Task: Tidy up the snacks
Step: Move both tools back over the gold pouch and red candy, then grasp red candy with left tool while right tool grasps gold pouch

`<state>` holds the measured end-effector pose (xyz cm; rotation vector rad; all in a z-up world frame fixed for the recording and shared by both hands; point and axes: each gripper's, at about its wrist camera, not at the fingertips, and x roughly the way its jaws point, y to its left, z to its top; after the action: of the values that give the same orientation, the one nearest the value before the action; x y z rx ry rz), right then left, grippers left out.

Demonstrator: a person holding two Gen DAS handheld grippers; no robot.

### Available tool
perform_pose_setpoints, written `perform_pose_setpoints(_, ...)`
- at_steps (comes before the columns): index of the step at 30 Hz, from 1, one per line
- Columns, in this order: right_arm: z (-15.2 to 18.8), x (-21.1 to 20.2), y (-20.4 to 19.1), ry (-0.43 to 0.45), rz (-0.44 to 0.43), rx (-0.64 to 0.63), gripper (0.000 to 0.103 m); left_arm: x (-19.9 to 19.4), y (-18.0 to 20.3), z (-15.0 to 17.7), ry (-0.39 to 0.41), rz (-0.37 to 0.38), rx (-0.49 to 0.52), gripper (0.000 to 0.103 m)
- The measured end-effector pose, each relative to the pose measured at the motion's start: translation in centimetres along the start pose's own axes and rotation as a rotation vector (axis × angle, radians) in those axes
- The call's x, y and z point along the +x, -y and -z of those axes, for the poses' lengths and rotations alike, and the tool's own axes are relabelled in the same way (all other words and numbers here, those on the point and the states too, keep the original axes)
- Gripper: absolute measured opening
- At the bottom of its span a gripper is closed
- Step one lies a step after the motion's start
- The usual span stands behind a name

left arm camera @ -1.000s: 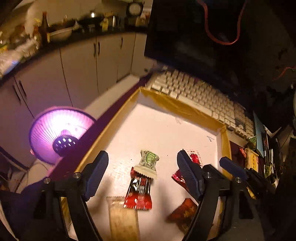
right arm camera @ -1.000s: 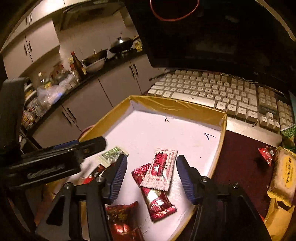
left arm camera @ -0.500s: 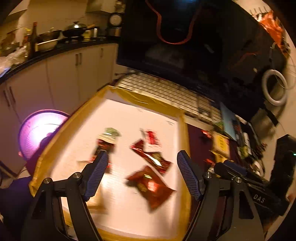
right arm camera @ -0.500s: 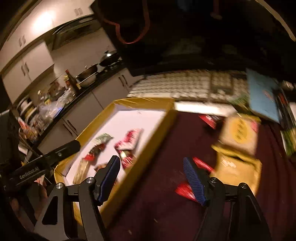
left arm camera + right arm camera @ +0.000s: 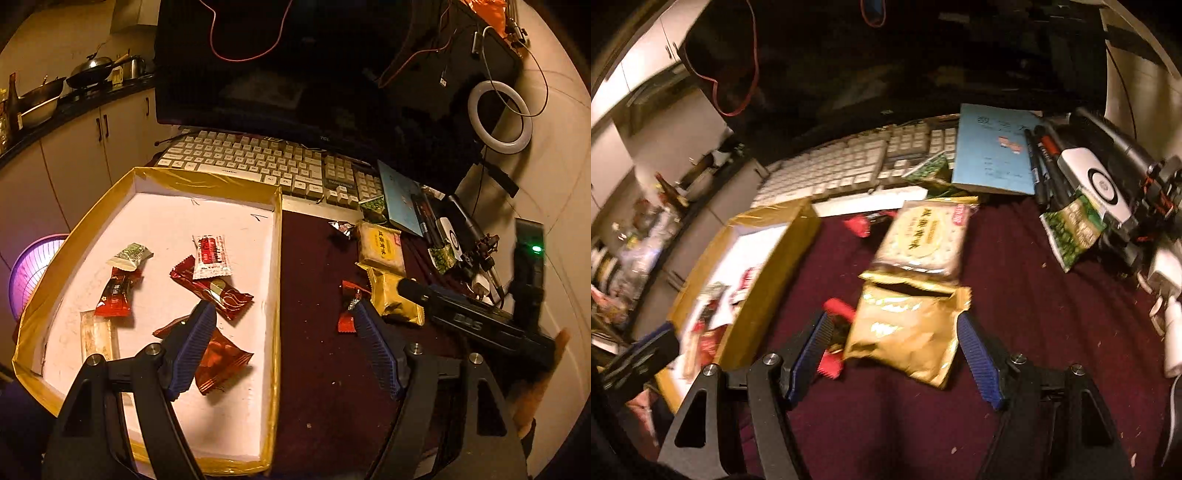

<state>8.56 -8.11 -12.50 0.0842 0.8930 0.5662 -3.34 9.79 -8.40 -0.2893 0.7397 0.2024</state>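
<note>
Maroon bench (image 5: 1015, 295) carries a gold-edged tray (image 5: 275, 295) holding six snacks; right hand-held gripper (image 5: 892, 341), jaws spread, straddles a gold packet (image 5: 908, 332) beside the tray; left hand-held gripper (image 5: 284, 347) released, empty.

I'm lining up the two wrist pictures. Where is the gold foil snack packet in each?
Left wrist: gold foil packet right of centre on the maroon cloth, beyond the left tool's right finger.
Right wrist: packet at centre, between the open right tool's fingers.
Shared landmark: the keyboard.
</note>
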Motion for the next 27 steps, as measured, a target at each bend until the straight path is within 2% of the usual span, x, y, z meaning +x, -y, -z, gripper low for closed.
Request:
perform_pose_setpoints(2,-0.3,0.6,0.5,-0.003,0.037,0.009,0.075,0.1,0.2,0.1,-0.007,-0.004,0.007,0.077)
perform_pose_setpoints(3,-0.6,1.0,0.8,-0.009,0.029,0.021,0.079,0.1,0.4,0.1,-0.01,-0.006,0.013,0.077)
perform_pose_setpoints(6,-1.1,2.7,1.2,-0.056,0.0,0.034,0.082,0.0,0.6,0.1,-0.002,-0.001,0.012,0.077)
perform_pose_setpoints(12,1.3,1.0,-0.4,-0.156,-0.161,-0.043,0.076,0.1,0.3,0.1,-0.008,-0.002,0.004,0.077)
perform_pose_setpoints(13,1.6,0.2,-0.8,-0.15,-0.161,-0.073,0.076,0.2,0.2,0.0,-0.005,0.004,-0.003,0.077)
perform_pose_setpoints(16,1.1,-1.4,-1.3,-0.044,-0.029,-0.139,0.079,0.4,0.1,0.0,-0.011,0.009,-0.011,0.077)
perform_pose_setpoints(17,0.6,-1.4,-1.4,-0.027,-0.016,-0.15,0.079,0.4,0.1,0.0,-0.014,0.009,-0.007,0.077)
perform_pose_setpoints(21,-0.2,0.4,-2.2,-0.071,-0.151,-0.184,0.078,0.1,0.0,0.0,-0.005,0.002,-0.008,0.077)
perform_pose_setpoints(24,1.0,1.9,-3.7,-0.119,-0.153,-0.265,0.078,0.2,-0.2,0.0,-0.012,-0.007,-0.01,0.077)
perform_pose_setpoints(26,2.1,2.1,-4.4,-0.13,-0.127,-0.308,0.069,0.3,-0.4,0.0,-0.012,-0.009,-0.018,0.077)
perform_pose_setpoints(27,2.7,2.1,-4.6,-0.135,-0.095,-0.327,0.055,0.4,-0.6,0.0,-0.012,-0.004,-0.027,0.077)
